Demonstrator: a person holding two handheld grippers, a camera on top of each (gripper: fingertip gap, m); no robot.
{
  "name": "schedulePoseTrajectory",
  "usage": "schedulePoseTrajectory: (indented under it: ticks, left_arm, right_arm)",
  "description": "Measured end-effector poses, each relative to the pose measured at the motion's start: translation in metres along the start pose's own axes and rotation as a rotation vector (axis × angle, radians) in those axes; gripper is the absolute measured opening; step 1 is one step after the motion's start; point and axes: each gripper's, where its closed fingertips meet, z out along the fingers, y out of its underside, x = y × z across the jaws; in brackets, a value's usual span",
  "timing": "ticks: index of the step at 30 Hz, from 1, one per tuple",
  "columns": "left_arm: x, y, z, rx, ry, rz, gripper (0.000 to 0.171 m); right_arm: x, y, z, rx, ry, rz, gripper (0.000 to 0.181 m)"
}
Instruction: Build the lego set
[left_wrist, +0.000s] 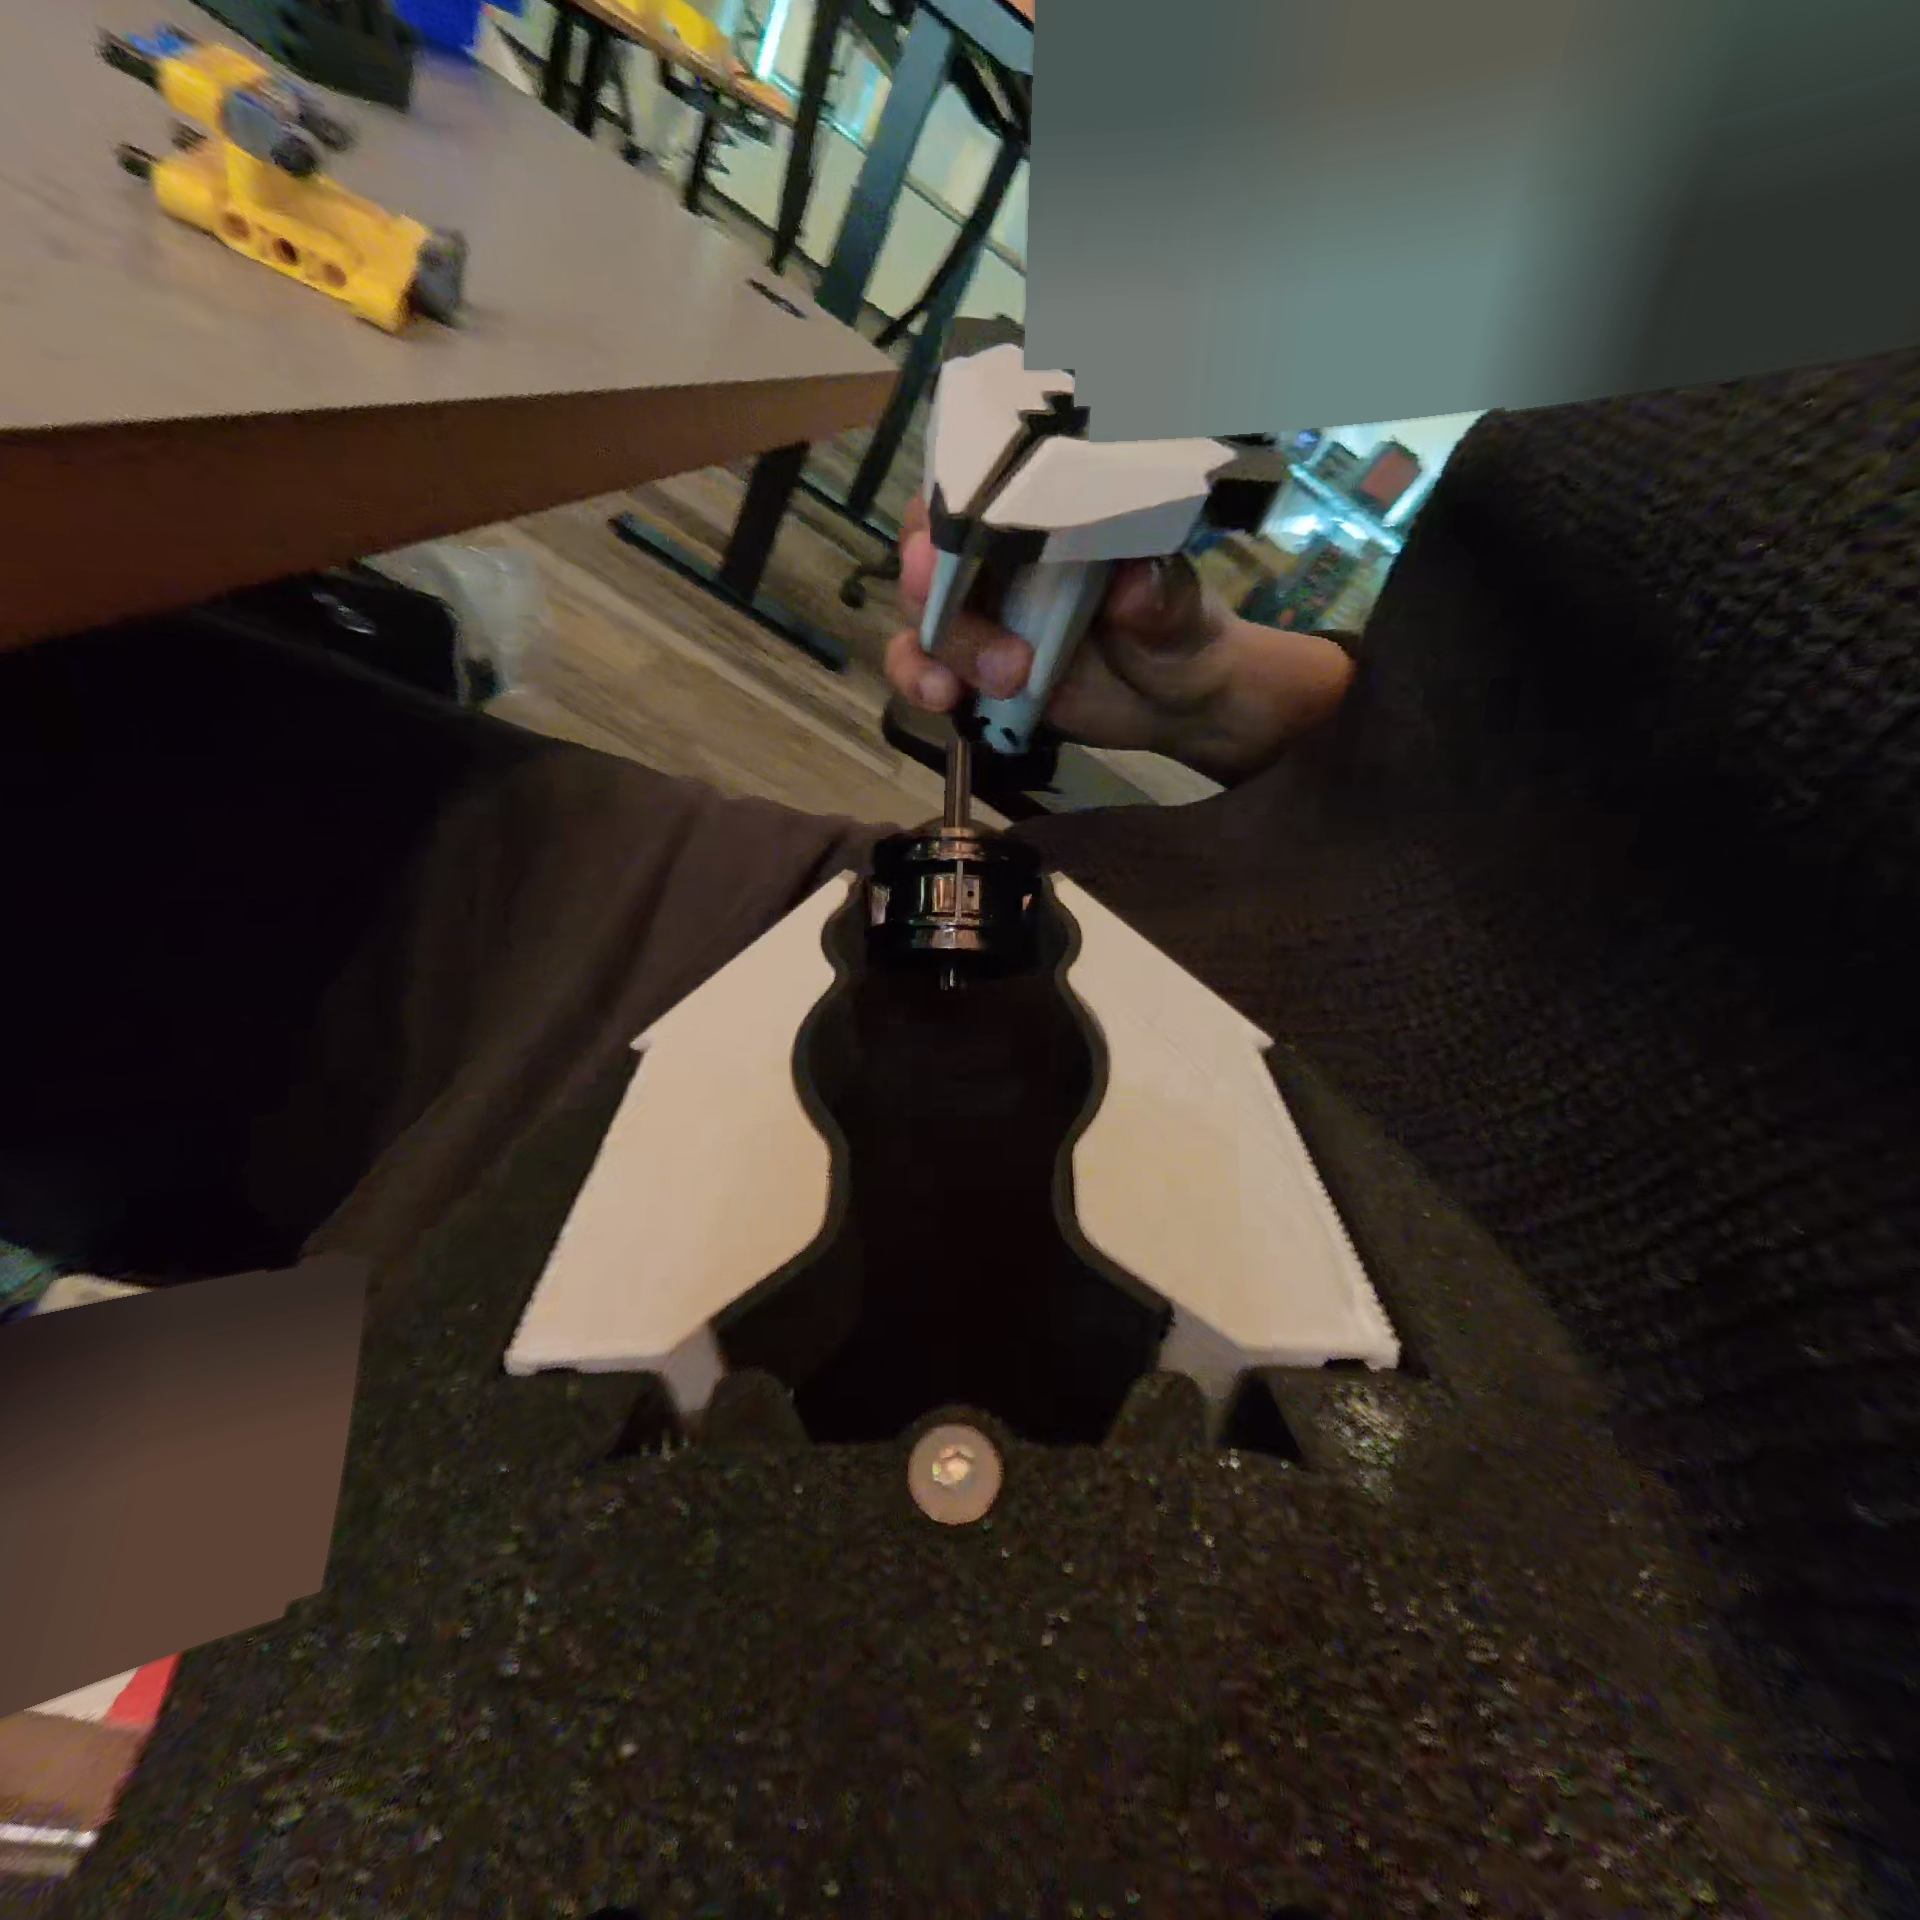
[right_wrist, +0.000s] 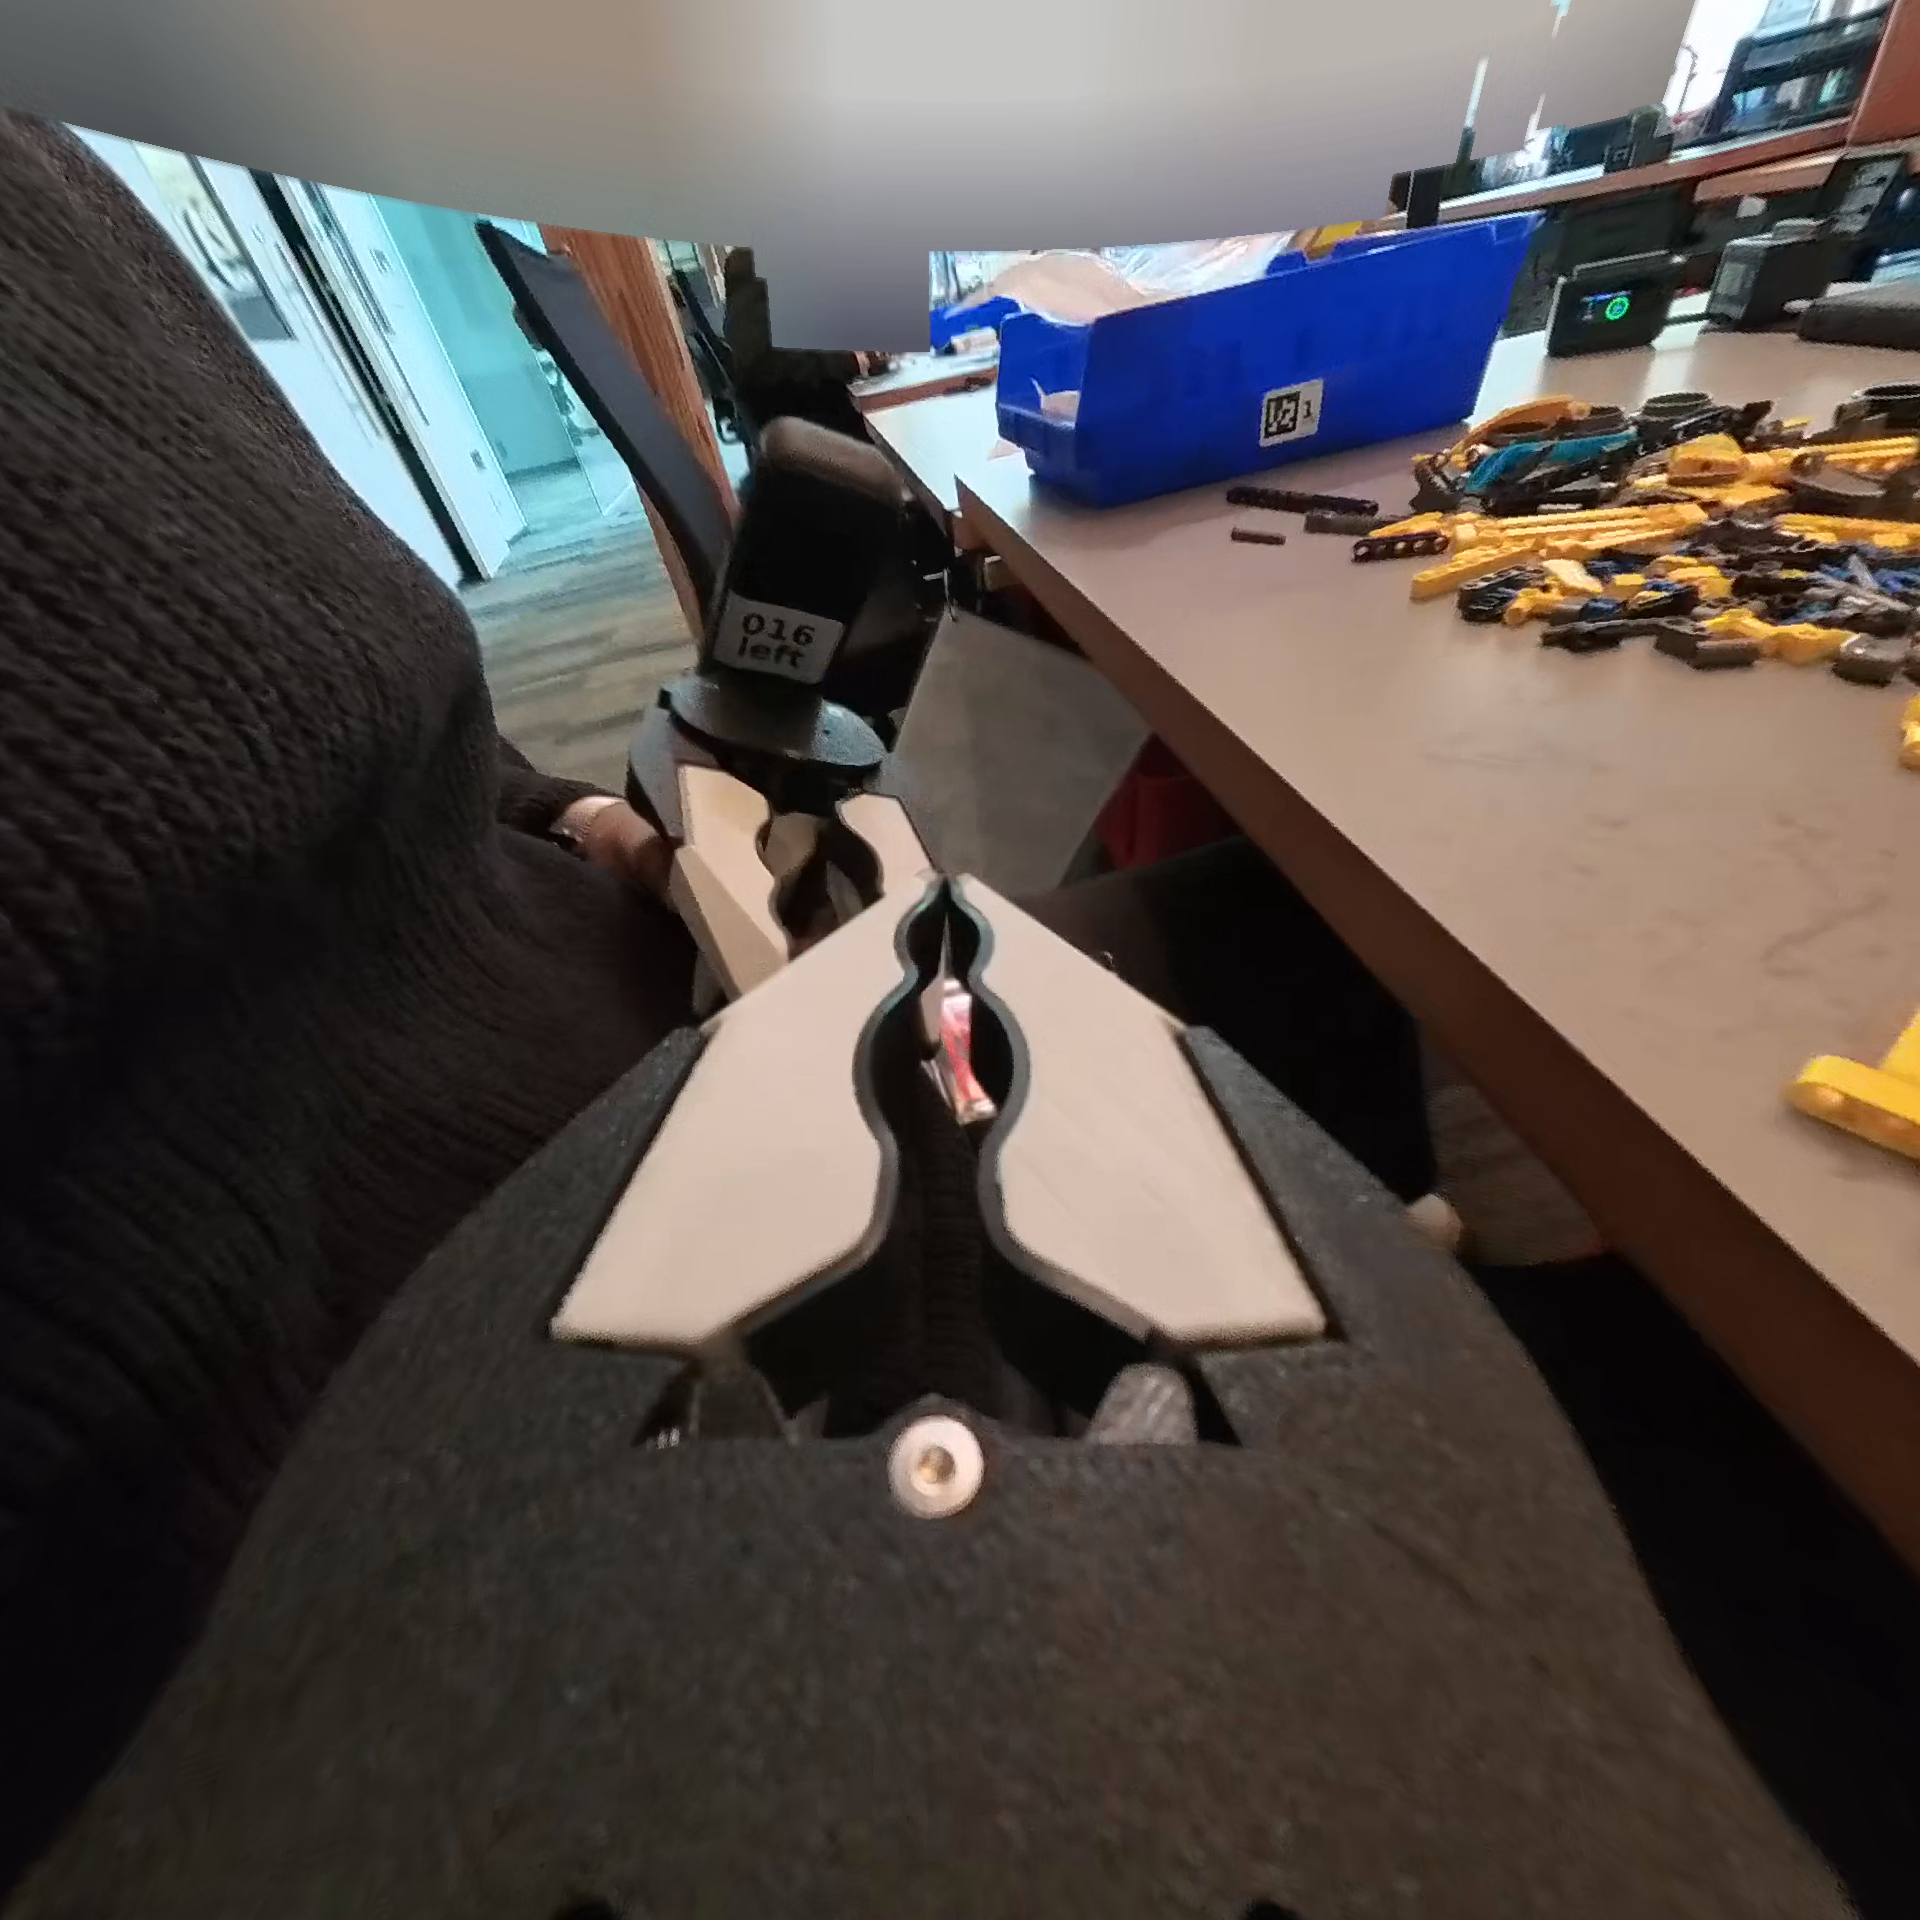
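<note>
My left gripper (left_wrist: 953, 885) is shut on a small black round part with a shiny metal band (left_wrist: 940, 904), held at its fingertips. My right gripper (right_wrist: 943, 896) is shut on a thin metal rod with a red and pink end (right_wrist: 958, 1039). In the left wrist view a hand holds the right gripper (left_wrist: 987, 722) above the part, and the rod (left_wrist: 961, 779) runs from its tips down into the top of the part. In the right wrist view the left gripper (right_wrist: 821, 899) sits just beyond my right fingertips. Both grippers hover below the table edge, over a person's dark clothing.
A grey table with a brown edge (right_wrist: 1403, 831) lies to the right, carrying a heap of yellow, black and blue building pieces (right_wrist: 1662, 540) and a blue bin (right_wrist: 1247, 364). A yellow assembly (left_wrist: 291, 218) rests on the table in the left wrist view. Knitted sleeves flank both grippers. Some 6 cm of space lies between my two pairs of fingers.
</note>
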Motion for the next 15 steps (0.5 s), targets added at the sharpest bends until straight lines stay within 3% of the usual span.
schedulePoseTrajectory:
  ticks: [6, 15]
  left_arm:
    - [-0.006, -0.008, -0.006, 0.046, -0.062, 0.002, 0.031]
    - [-0.008, -0.016, -0.012, 0.093, -0.026, -0.049, 0.032]
  right_arm:
    - [0.006, 0.015, 0.014, -0.118, 0.092, -0.156, 0.0]
    - [0.015, 0.006, 0.018, -0.072, 0.131, -0.048, 0.0]
